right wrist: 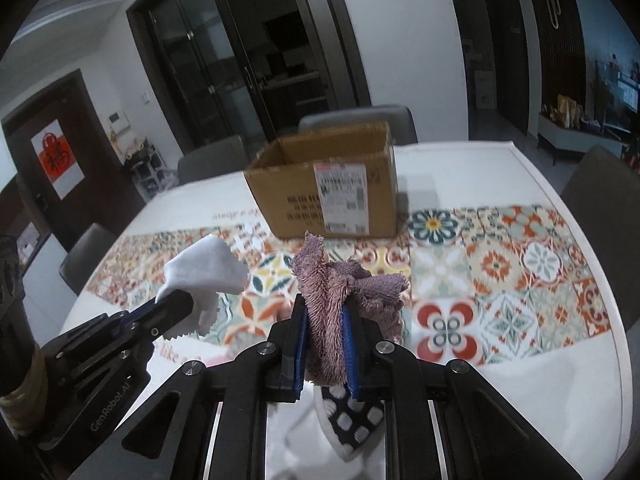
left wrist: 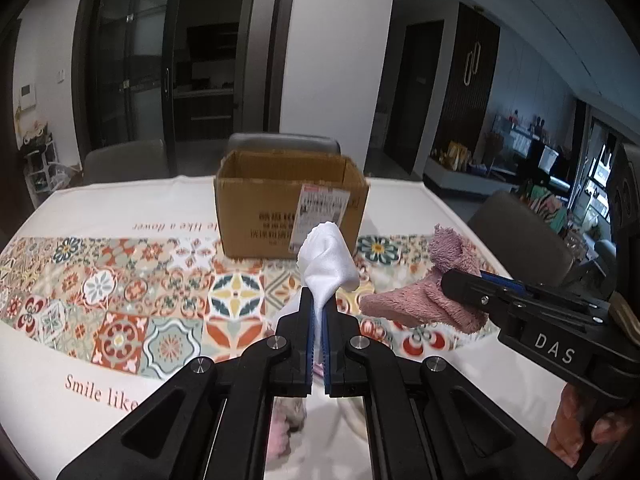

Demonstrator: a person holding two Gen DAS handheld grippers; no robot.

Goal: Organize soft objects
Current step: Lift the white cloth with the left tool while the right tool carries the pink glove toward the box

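My left gripper (left wrist: 319,308) is shut on a white cloth (left wrist: 328,260) and holds it above the table; it also shows in the right wrist view (right wrist: 204,270). My right gripper (right wrist: 324,312) is shut on a fuzzy pink-purple cloth (right wrist: 332,292), also lifted; it shows in the left wrist view (left wrist: 424,304) to the right of the white cloth. An open cardboard box (left wrist: 290,204) stands upright beyond both grippers at the table's middle, also in the right wrist view (right wrist: 324,192).
The table wears a white cloth with a patterned tile band (left wrist: 120,292). More soft items lie under the grippers: a pink one (left wrist: 284,432) and a dark spotted one (right wrist: 352,420). Grey chairs (left wrist: 524,236) stand around the table.
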